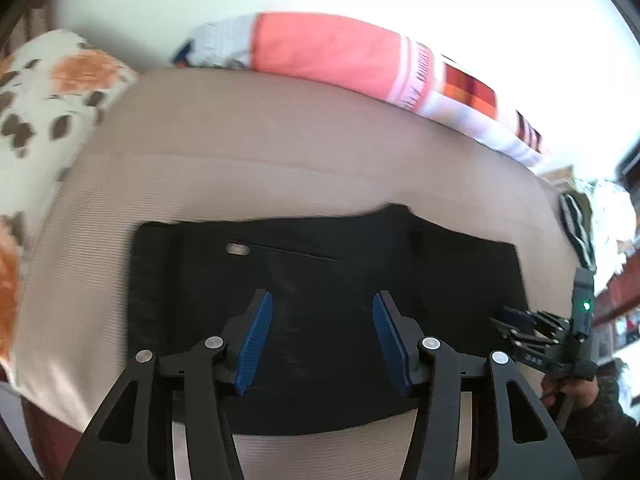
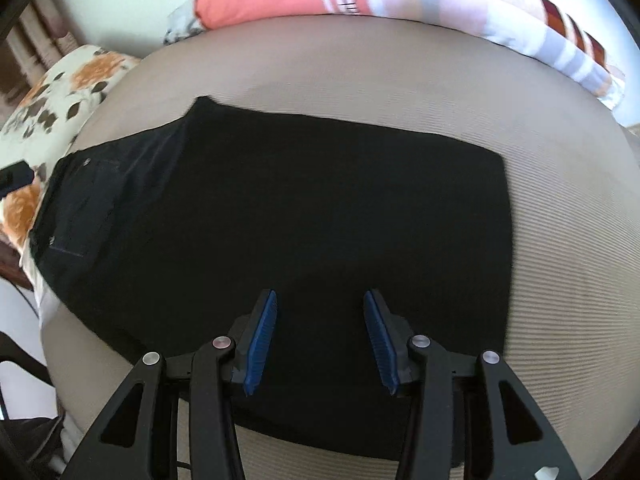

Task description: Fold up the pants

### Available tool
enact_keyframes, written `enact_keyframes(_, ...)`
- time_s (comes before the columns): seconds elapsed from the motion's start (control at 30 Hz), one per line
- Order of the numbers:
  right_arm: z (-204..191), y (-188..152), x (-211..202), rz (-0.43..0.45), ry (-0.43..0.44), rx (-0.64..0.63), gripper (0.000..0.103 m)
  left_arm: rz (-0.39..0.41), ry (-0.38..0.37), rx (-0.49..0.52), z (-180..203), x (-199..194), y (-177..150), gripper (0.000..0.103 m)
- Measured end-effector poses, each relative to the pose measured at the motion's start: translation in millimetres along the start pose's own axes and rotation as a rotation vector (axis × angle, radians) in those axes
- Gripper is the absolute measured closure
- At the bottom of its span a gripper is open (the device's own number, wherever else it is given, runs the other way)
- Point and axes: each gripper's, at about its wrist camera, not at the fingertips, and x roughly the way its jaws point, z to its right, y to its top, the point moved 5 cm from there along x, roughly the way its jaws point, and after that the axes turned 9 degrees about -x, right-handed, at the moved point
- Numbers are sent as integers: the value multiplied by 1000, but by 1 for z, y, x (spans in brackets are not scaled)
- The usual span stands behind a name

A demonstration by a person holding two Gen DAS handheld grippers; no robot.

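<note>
The black pants [image 2: 280, 208] lay spread flat on the beige bed [image 2: 560, 240], already doubled into a broad dark rectangle, waistband end to the left where a pocket seam and rivets showed. The left claw [image 1: 322, 340] hung over the near part of the cloth with its blue pads wide apart, gripping nothing. The right claw [image 2: 320, 340] did the same over the near middle of the fabric, jaws spread and empty. In the left wrist view the right claw [image 1: 520, 324] also showed at the near right corner of the pants.

Now, the handling: this looked like soft, limp cloth, light enough to lift with a pinch, but thicker and a touch stiffer at the waistband and pocket, where layers stack. It would likely sag and drape the instant it left the bed, so one pinch alone would probably let the stack slide apart. Not slippery, not fragile; the ribbed pads should bite well. The best hold, by my reading, was on the edges: one claw at a near corner, the other at the matching far corner of the same short side, catching all the layers together. A striped blanket [image 1: 328, 52] and a floral pillow [image 1: 48, 92] sat well apart, at the far and left sides of the bed.
</note>
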Motion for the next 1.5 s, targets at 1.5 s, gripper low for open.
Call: enact_keyframes(1.5,-82,85,-8,10,82,92,53,-429,-590,-307,-198,80,21,48)
